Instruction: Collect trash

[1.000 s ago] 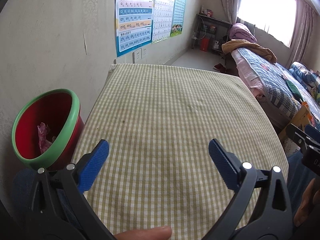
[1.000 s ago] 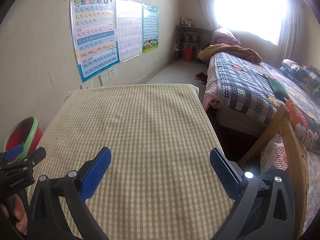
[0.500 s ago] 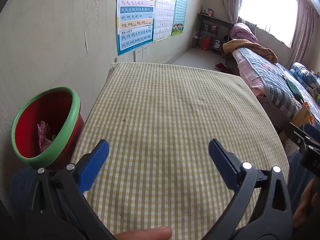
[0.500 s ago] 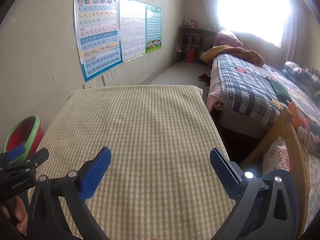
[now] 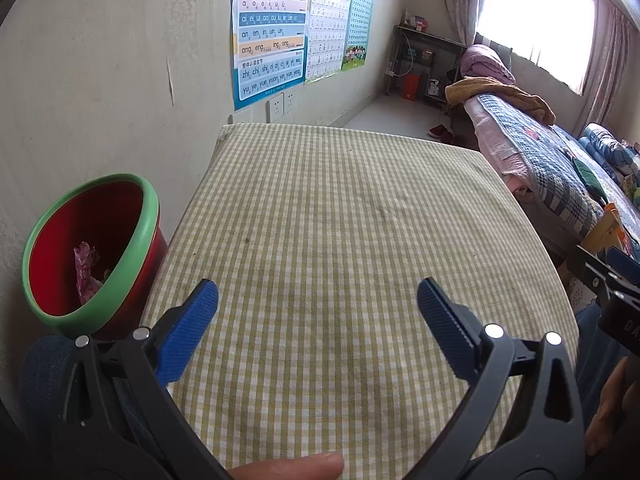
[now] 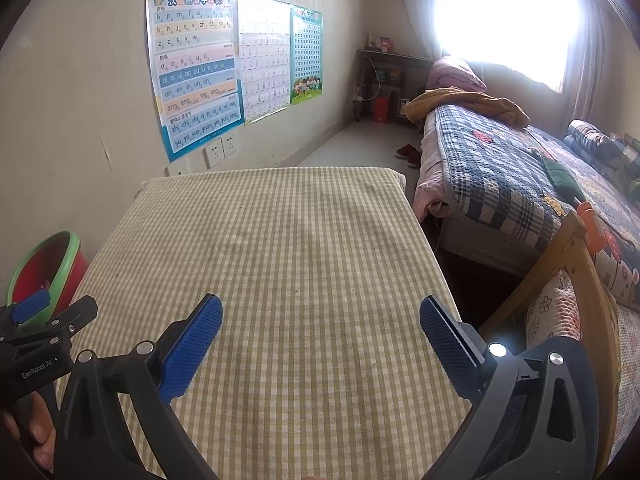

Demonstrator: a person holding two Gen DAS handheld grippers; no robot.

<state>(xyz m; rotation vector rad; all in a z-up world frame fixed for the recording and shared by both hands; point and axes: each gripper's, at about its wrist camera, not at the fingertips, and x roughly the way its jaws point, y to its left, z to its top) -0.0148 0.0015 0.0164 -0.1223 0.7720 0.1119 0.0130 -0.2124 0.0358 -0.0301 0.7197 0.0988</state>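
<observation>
A red bin with a green rim (image 5: 90,248) stands on the floor against the wall, left of the table; pink crumpled wrappers (image 5: 86,272) lie inside it. The same bin (image 6: 44,272) shows at the left edge of the right wrist view. My left gripper (image 5: 318,304) hangs open over the near part of the checked tablecloth (image 5: 340,220), nothing between its blue pads. My right gripper (image 6: 320,320) is open too, above the same cloth (image 6: 280,240), and holds nothing. No loose trash shows on the cloth.
A bed with a patchwork quilt (image 6: 520,184) runs along the right, with a dark gap between it and the table. A wooden chair back (image 6: 576,280) stands near right. Posters (image 6: 196,68) and sockets hang on the wall behind the table.
Both views have tilted up slightly, so the table sits a little lower in frame. The grippers stay open and empty.
</observation>
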